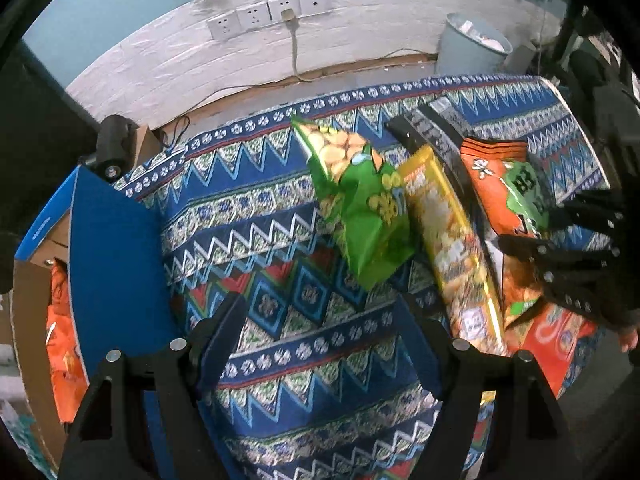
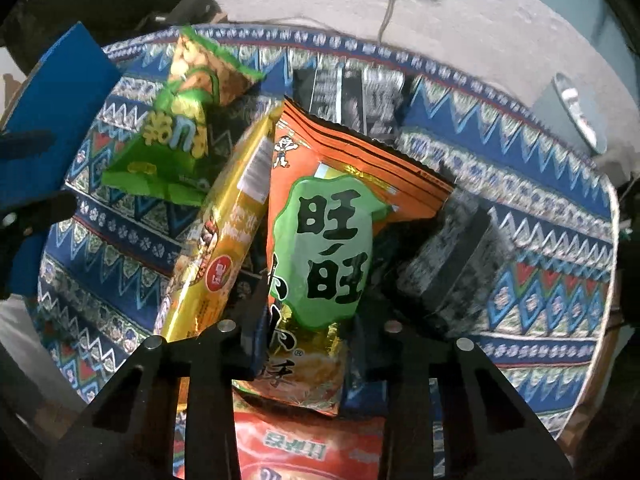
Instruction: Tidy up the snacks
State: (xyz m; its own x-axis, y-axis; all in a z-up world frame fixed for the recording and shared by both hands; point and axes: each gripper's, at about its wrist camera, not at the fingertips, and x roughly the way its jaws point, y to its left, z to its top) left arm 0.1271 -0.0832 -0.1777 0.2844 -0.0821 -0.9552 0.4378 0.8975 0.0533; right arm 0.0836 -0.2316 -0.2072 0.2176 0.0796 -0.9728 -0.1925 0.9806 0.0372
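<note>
Snack bags lie on a patterned cloth table (image 1: 280,216). A green bag (image 1: 360,200) and a yellow bag (image 1: 448,240) lie beside an orange bag with a green label (image 2: 320,240). My right gripper (image 2: 304,320) has its fingers on either side of the orange bag's lower part and looks closed on it; it also shows in the left wrist view (image 1: 528,244). My left gripper (image 1: 320,320) is open and empty over the cloth, left of the snacks. A red bag (image 2: 304,452) lies under the right gripper.
A cardboard box with blue flaps (image 1: 112,248) stands at the table's left edge with orange packets (image 1: 64,344) inside. Black packets (image 2: 352,96) lie behind the orange bag. A grey bin (image 1: 472,44) and wall sockets (image 1: 264,14) are behind the table.
</note>
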